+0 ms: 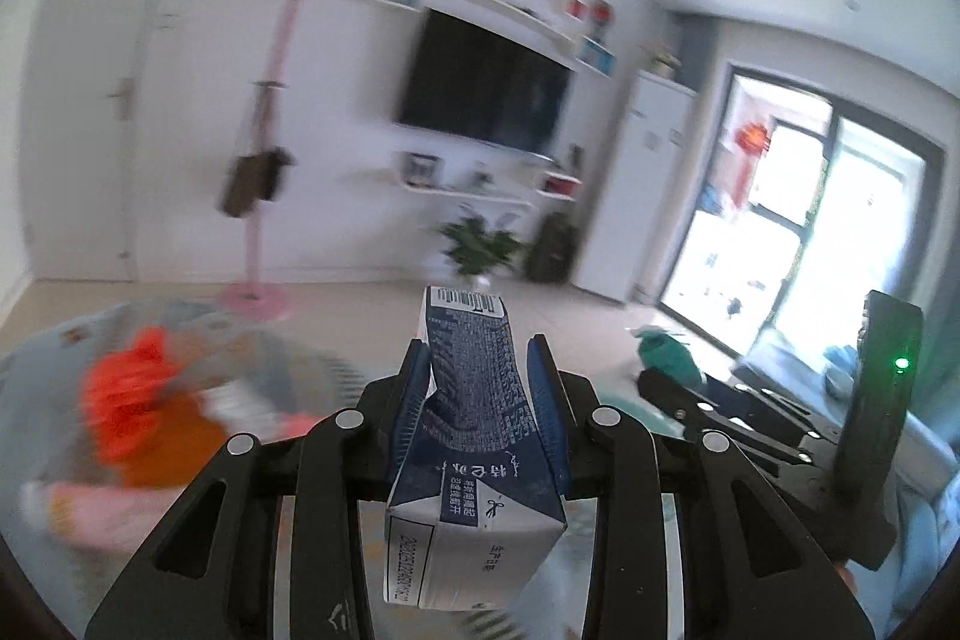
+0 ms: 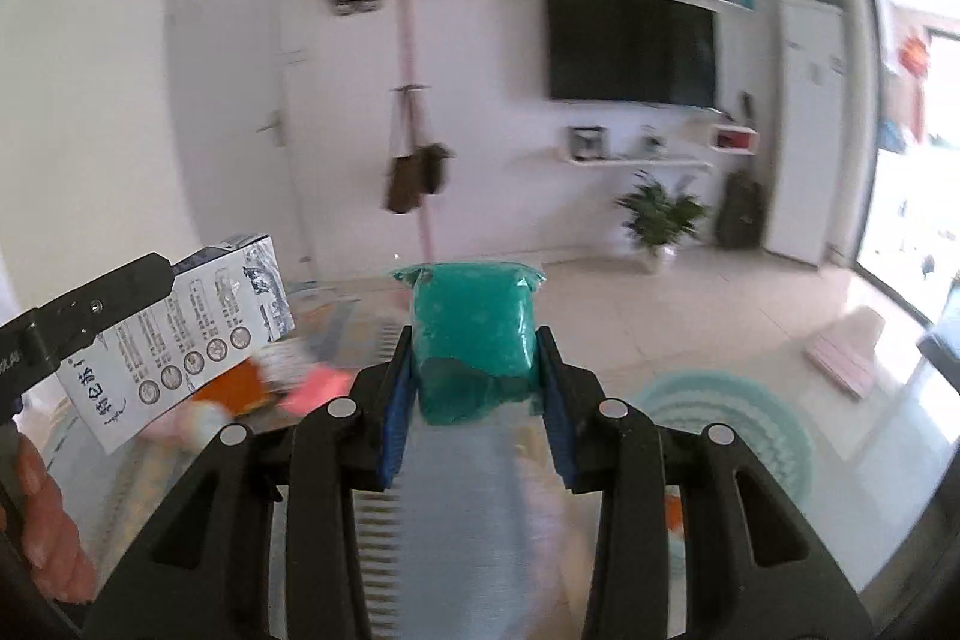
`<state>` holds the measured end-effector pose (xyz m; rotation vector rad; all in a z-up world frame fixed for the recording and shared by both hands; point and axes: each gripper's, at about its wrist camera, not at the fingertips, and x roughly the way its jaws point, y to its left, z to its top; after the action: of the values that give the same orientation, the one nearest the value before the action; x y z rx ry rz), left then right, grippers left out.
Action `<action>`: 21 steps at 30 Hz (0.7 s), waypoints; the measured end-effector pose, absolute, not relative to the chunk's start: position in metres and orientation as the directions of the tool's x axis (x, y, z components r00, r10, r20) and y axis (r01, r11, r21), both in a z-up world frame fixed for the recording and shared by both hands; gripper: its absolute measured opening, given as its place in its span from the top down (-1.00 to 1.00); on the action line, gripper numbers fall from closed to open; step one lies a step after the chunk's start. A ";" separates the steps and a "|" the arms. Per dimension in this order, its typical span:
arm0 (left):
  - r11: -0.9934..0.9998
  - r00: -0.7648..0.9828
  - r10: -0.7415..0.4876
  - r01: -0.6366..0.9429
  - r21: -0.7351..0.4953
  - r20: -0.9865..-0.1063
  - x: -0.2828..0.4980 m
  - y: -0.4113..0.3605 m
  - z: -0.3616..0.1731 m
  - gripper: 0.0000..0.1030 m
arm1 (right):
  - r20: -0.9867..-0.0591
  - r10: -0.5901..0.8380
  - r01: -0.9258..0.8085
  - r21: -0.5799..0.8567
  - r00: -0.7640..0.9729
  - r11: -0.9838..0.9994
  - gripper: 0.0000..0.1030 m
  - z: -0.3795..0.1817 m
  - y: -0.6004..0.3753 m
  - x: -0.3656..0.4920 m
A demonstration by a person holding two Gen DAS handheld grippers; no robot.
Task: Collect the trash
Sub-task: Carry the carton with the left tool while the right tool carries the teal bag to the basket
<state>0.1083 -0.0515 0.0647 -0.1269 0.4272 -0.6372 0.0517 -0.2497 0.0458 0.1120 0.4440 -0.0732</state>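
The left claw (image 1: pixel 480 370) is clamped on a blue-and-white milk carton (image 1: pixel 474 436), held in the air. The right claw (image 2: pixel 474 370) is clamped on a teal plastic packet (image 2: pixel 474 340), above a patterned rug (image 2: pixel 726 418).

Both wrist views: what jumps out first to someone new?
The left tongs are shut on a dark blue milk carton, dead centre of the left view and also visible at the left edge of the right view. The right tongs clamp a teal packet in mid-frame. Behind both hangs a black TV on the white wall, and blurred orange clutter lies low on the left.
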 end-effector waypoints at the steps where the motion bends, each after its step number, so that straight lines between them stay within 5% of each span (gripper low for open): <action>1: 0.788 0.704 -0.615 0.567 -0.240 -0.355 0.114 -0.068 0.061 0.37 | -0.441 -0.074 0.134 0.106 0.895 0.985 0.32 0.041 -0.270 0.054; 14: 0.648 0.407 -0.724 0.679 -0.346 -0.557 0.200 -0.253 -0.034 0.37 | -0.652 -0.247 0.472 0.193 0.717 0.860 0.32 -0.057 -0.421 0.074; 19: 0.618 0.358 -0.722 0.718 -0.320 -0.592 0.209 -0.274 -0.057 0.33 | -0.734 -0.249 0.563 0.213 0.632 0.799 0.08 -0.093 -0.454 0.085; 21: 0.631 0.374 -0.704 0.720 -0.290 -0.604 0.211 -0.280 -0.063 -0.31 | -0.741 -0.266 0.578 0.196 0.617 0.792 -0.01 -0.098 -0.457 0.087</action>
<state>0.2114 -0.2803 -0.0632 0.0234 0.7614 -0.9119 0.0871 -0.4572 -0.0978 0.4457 0.7622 -0.5048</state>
